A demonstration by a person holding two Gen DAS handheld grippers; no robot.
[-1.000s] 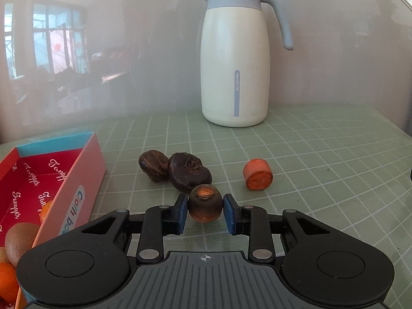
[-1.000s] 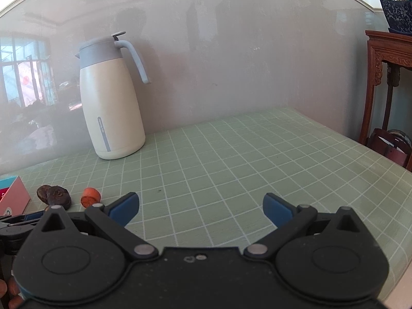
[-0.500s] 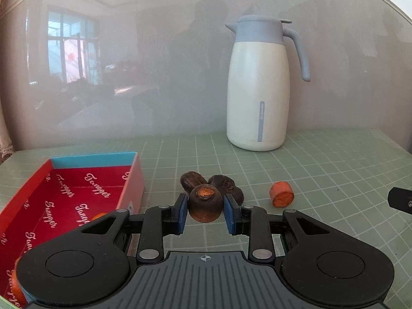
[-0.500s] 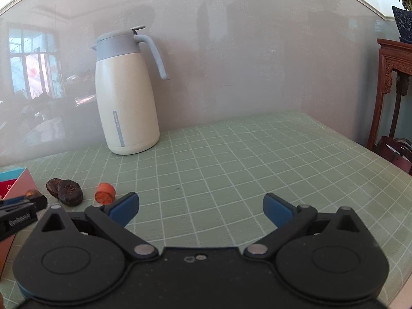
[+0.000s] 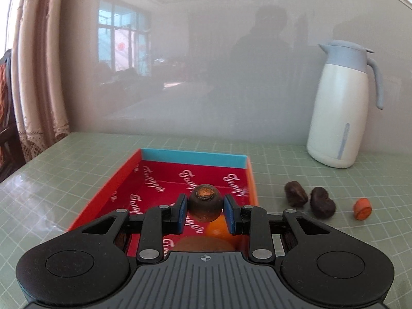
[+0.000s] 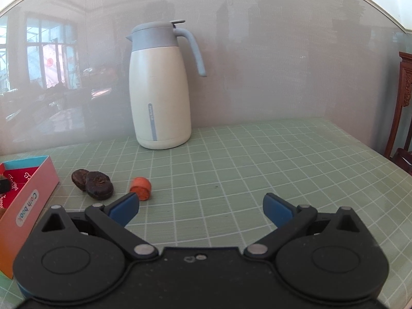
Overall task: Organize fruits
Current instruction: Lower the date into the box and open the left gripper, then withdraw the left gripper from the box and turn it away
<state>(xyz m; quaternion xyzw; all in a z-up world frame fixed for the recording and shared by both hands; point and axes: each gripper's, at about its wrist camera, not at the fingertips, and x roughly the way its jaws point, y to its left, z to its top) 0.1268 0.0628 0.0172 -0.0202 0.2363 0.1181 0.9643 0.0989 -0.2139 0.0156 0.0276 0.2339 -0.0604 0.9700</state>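
The left gripper (image 5: 205, 212) pinches a dark round fruit (image 5: 204, 202) above the red box (image 5: 108, 188). Lower before releasing, clear of the orange fruit (image 5: 217, 229) beneath. The right gripper (image 6: 200, 207), fingers spread, holds nothing.

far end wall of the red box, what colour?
Light blue, against the red box sides; the far end wall shows best in the left wrist view.

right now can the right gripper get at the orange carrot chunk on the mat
Probably yes. The right gripper is open and holds nothing, and the carrot chunk lies just beyond its left fingertip on bare mat. The two dark fruits sit apart to its left, not in the way.
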